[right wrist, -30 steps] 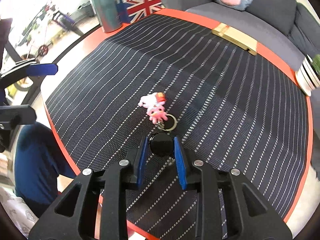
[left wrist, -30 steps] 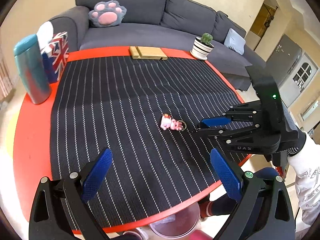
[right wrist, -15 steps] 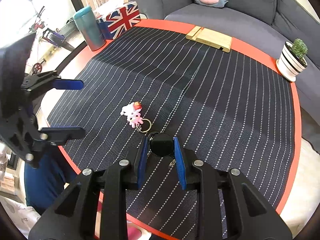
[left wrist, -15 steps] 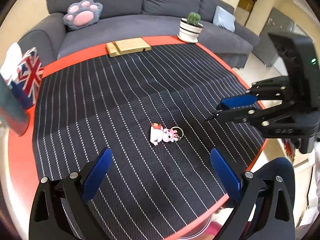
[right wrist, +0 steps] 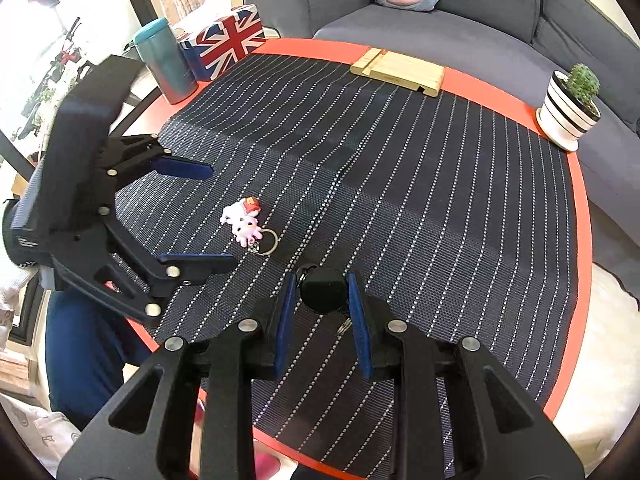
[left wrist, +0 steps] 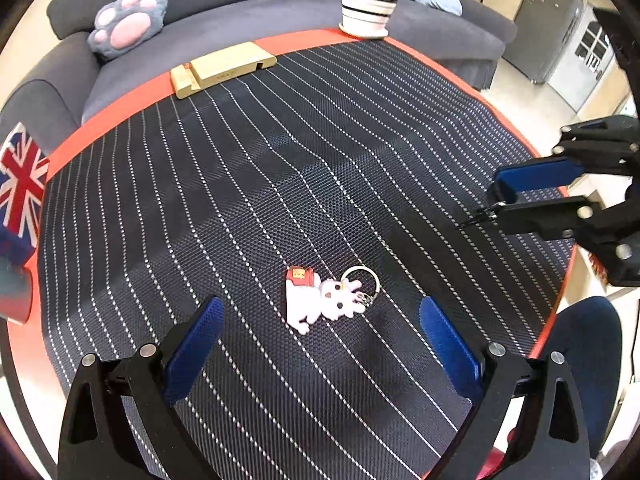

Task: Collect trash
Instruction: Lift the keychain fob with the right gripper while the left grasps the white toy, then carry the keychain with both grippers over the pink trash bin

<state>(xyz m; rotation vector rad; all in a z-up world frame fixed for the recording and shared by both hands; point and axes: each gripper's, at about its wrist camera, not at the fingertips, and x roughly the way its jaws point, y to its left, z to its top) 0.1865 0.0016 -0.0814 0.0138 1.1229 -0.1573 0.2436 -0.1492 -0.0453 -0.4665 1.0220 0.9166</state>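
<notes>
the right gripper (right wrist: 322, 300) is clamped on a black round disc (right wrist: 323, 291) above the striped mat (right wrist: 440, 208); the left gripper (left wrist: 320, 344) hangs spread wide over the pink keychain (left wrist: 320, 300) — pinching only its thin ring risks it slipping free.

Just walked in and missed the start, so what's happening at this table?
A person is working two handheld grippers over the striped mat. The right gripper is shut on a round black disc, lifted off the mat. The left gripper is open, aimed at the pink toy keychain lying between them.
</notes>
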